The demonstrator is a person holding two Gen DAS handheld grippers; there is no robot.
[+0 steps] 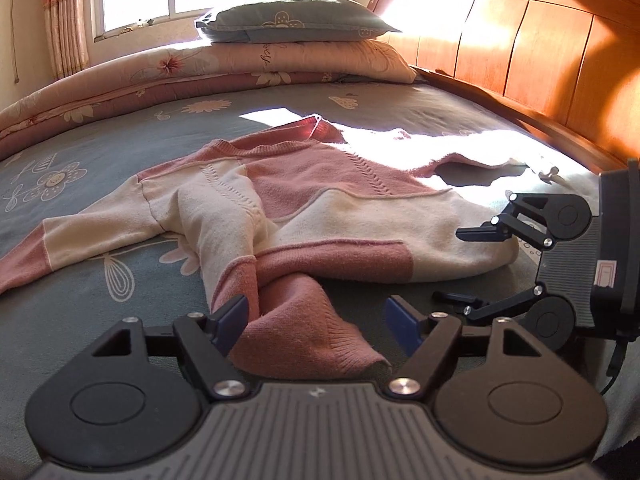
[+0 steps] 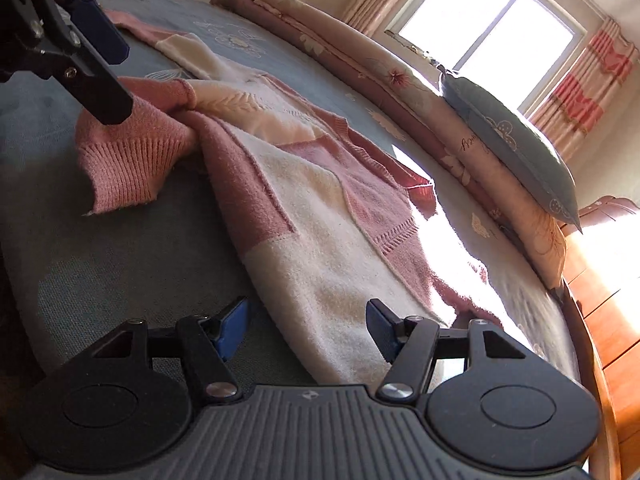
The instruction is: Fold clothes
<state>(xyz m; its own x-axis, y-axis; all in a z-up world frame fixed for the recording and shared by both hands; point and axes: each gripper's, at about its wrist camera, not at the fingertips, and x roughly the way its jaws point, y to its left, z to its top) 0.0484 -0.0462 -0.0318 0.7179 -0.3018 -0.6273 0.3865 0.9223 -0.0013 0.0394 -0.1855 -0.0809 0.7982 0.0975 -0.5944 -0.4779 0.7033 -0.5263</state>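
A pink and cream knit sweater (image 1: 340,208) lies spread on the grey flowered bed sheet (image 1: 120,152), one sleeve stretched out to the left. Its other sleeve is bent across the front, and the pink ribbed cuff (image 1: 304,344) lies between the open fingers of my left gripper (image 1: 316,324), whose pads do not press on it. My right gripper (image 1: 450,266) is turned on its side at the sweater's cream edge. In the right wrist view, the right gripper (image 2: 306,330) is open, with the sweater's (image 2: 304,208) cream fabric between its blue pads. The left gripper (image 2: 122,82) hovers over the cuff (image 2: 120,168).
A folded floral quilt (image 1: 160,72) runs along the far side of the bed with a grey pillow (image 1: 292,24) on top. A wooden headboard (image 1: 520,48) stands on the right. Bright sunlight from the window (image 2: 488,28) falls on the sweater's far part.
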